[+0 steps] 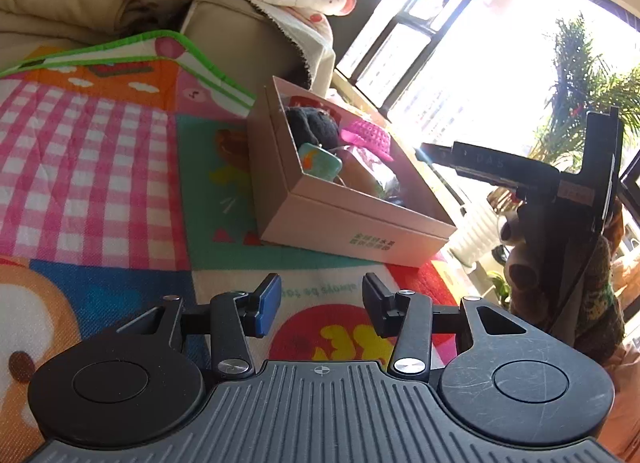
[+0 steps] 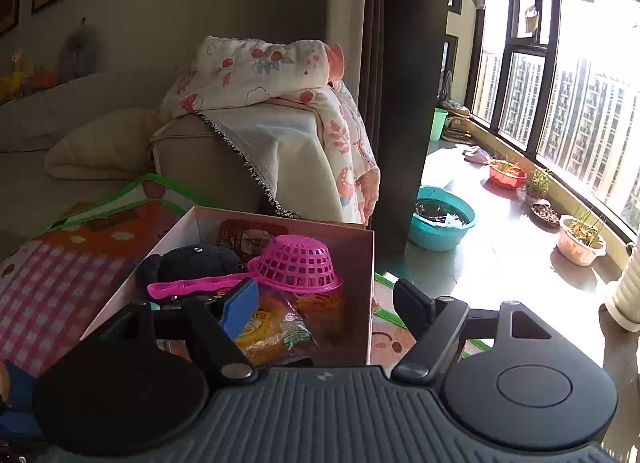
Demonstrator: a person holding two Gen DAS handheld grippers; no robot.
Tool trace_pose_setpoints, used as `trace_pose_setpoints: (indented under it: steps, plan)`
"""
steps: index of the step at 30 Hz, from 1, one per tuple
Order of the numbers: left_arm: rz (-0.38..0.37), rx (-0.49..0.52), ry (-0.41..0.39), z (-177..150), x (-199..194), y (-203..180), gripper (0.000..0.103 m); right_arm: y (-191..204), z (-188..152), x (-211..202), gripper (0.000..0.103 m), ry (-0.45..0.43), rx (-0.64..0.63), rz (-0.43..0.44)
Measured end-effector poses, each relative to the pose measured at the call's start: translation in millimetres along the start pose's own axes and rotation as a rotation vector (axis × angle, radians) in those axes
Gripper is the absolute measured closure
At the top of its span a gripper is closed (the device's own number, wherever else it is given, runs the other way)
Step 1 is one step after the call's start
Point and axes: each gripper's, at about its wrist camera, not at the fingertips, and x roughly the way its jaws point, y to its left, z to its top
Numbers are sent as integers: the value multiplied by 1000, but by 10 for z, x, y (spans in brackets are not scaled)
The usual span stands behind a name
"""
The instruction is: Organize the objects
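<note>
Toys gathered into a cardboard box (image 2: 360,263)

Right gripper (image 2: 326,309) hangs empty, jaws spread over the pink strainer (image 2: 294,263), apparently just dropped in; left gripper (image 1: 320,303) waits empty, half-open, above the play mat (image 1: 100,151).

both wrist views low, close, sharing box (image 1: 352,219)

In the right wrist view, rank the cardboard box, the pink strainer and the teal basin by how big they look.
1. cardboard box, clearly largest.
2. pink strainer, counting its handle.
3. teal basin, though it sits farther off, so its true size is unsure.
</note>
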Motion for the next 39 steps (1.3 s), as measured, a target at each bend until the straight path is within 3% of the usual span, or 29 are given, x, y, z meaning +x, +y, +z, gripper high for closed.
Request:
trace_pose_setpoints:
  steps: [5,7,11,14,18,22,24,26,30,33,35,39]
  plan:
    - [57,62,-82,350,22,-141,54,39,-446,-352,27,-25,-118,-64]
    - [95,72,-90,511,127,-186,54,32,-599,-402,28,12,-157,-70]
    - [239,133,-33,720,470,-251,54,-37,-747,-284,46,92,-150,-84]
    - [337,176,25,742,699,-231,54,-84,-770,-136,46,122,-126,-73]
    - [390,215,25,744,651,-186,44,5,-693,42,48,137,-125,-30]
    - [500,235,-50,786,527,7,36,320,-522,244,48,123,-173,-1]
    - [552,197,-85,863,516,216,14,467,-400,378,48,129,-168,13]
    - [590,161,-116,940,496,443,1,588,-304,485,48,121,-166,7]
    - [572,131,-141,1014,453,660,0,711,-235,574,47,112,-155,-18]
    - [546,114,-171,1003,354,645,1,733,-308,425,28,108,-144,2]
    - [489,103,-204,928,199,550,1,759,-432,227,4,89,-152,17]
    - [419,183,-184,474,-78,214,1,821,-760,-119,0,127,-151,30]
